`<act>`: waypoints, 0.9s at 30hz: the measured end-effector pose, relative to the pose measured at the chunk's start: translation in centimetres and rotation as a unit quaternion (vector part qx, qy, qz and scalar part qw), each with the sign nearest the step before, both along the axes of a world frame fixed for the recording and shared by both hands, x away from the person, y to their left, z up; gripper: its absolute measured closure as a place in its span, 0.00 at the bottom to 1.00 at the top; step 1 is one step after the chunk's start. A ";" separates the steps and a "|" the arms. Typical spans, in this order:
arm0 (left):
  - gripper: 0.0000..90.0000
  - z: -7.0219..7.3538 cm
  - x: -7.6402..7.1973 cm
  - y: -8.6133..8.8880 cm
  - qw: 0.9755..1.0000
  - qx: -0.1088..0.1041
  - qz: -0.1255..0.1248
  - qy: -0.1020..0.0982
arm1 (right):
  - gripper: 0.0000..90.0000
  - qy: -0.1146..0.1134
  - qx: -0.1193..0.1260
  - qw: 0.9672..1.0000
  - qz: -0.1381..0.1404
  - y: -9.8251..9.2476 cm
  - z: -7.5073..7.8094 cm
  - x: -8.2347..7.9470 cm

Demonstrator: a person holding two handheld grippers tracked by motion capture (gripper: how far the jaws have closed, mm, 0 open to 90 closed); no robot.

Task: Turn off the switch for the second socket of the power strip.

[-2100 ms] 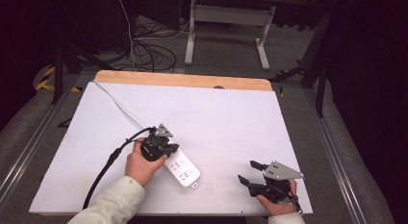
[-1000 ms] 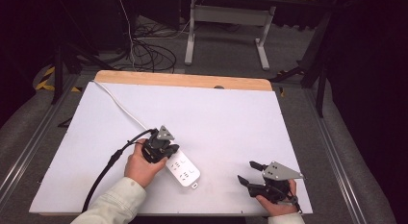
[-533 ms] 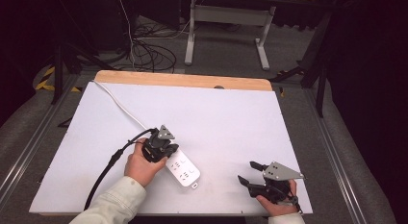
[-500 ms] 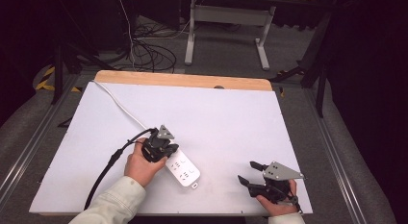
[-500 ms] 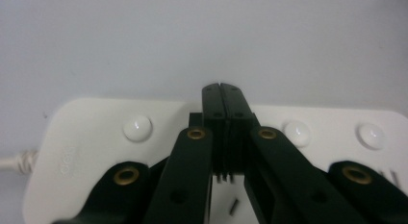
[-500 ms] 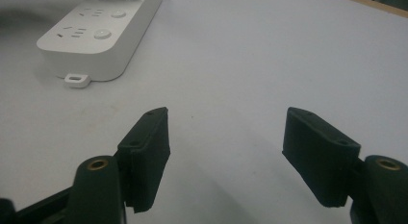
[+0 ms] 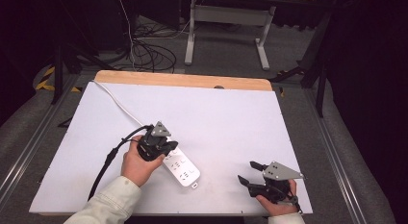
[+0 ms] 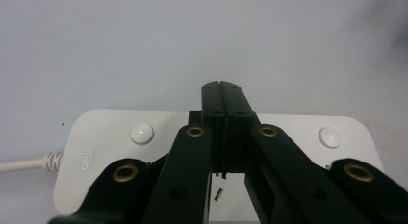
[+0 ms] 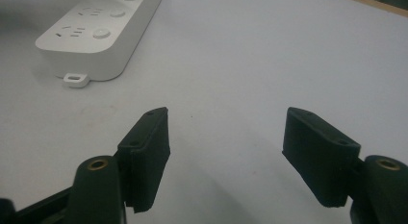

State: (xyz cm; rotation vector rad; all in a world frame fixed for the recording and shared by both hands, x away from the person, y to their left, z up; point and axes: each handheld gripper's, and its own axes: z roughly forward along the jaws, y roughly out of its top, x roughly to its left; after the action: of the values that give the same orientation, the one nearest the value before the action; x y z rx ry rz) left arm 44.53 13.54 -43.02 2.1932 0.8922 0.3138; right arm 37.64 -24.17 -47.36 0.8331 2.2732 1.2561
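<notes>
Nothing has shifted since the earlier frames: on the worktop [image 7: 231, 113] the power strip [image 7: 182, 168] lies near the front edge, the left gripper [image 7: 159, 146] bearing on its top with jaws pressed together, seemingly working a switch button [image 8: 142, 132], while the right gripper [image 7: 250, 172] rests apart, jaws spread, idle.

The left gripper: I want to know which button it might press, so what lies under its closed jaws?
Under the left gripper lies the white power strip, round buttons either side. The jaws hide the strip's middle, so any button there cannot be seen.
</notes>
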 end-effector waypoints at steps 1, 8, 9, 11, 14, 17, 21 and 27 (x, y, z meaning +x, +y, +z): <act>1.00 0.1 -0.1 0.0 1.000 0.000 -0.001 -0.001 | 0.38 0.000 0.000 1.000 0.000 0.0 0.0 0.0; 0.98 1.3 -0.5 0.3 1.000 -0.004 -0.007 -0.012 | 0.38 0.001 0.000 1.000 0.000 0.0 0.0 0.0; 0.98 1.3 -0.5 0.3 1.000 -0.003 -0.006 -0.015 | 0.38 0.001 0.000 1.000 0.000 0.0 0.0 0.0; 0.98 1.4 -0.6 0.4 1.000 0.001 -0.008 -0.018 | 0.38 0.001 -0.001 1.000 0.000 0.0 0.0 0.0; 0.98 1.5 -0.7 0.4 1.000 -0.005 -0.009 -0.016 | 0.38 0.002 -0.002 1.000 0.000 0.0 -0.1 0.1; 0.97 1.8 -0.8 0.4 1.000 -0.006 -0.012 -0.018 | 0.38 0.002 -0.003 1.000 0.000 0.0 -0.1 0.1; 0.96 2.1 -0.9 0.4 1.000 -0.010 -0.015 -0.021 | 0.38 0.002 -0.002 1.000 0.000 0.1 -0.1 0.1; 0.53 2.0 -0.7 0.4 1.000 -0.016 -0.013 -0.017 | 0.38 0.003 -0.001 1.000 0.000 0.0 -0.1 0.0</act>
State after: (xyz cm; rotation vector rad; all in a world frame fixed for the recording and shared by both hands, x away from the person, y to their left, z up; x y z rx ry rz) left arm 43.80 13.93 -41.07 2.1619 0.8431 0.3206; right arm 37.69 -24.20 -47.45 0.8382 2.2791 1.2530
